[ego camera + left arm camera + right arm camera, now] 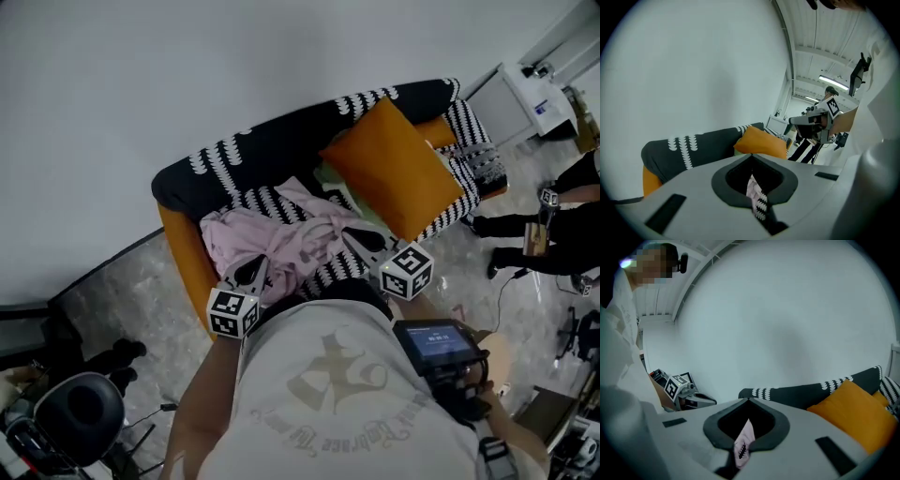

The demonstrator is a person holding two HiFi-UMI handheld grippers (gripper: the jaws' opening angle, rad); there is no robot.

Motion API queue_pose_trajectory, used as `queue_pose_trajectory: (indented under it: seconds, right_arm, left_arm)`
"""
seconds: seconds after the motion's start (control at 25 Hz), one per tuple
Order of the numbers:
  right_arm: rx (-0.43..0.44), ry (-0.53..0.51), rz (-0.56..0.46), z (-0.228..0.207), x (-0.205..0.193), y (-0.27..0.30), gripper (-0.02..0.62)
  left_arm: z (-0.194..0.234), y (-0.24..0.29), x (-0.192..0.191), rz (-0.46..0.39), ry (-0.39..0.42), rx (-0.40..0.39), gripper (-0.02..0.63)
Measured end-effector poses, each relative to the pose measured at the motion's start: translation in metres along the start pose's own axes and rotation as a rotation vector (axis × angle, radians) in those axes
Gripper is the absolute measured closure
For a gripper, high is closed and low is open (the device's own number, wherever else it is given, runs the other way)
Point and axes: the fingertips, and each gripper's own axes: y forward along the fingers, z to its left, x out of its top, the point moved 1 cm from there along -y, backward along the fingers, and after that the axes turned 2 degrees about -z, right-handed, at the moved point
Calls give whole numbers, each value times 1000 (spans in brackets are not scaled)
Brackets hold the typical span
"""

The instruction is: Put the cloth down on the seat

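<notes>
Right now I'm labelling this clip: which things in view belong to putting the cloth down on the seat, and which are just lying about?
Job in hand: pink cloth, sofa seat, left hand-held gripper, right hand-held gripper.
Just about: orange cushion, bystander at the right edge.

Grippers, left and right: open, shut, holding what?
Left gripper: shut on the cloth.
Right gripper: shut on the cloth.

One sofa (281,141), one large orange cushion (398,169), one cloth (272,239), two grippers (253,270) (351,234).
</notes>
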Motion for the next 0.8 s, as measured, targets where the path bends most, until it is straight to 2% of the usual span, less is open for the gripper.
queue_pose_trajectory:
  seconds: [0.2,0.8]
  right_arm:
    - [-38,16,-7,4,-9,-23,580]
    - [-95,47,-21,-16,-27,-42,580]
  left_arm:
    - [-19,-4,12,-23,25,-54,594]
    - [-44,18,-1,39,34,-110,594]
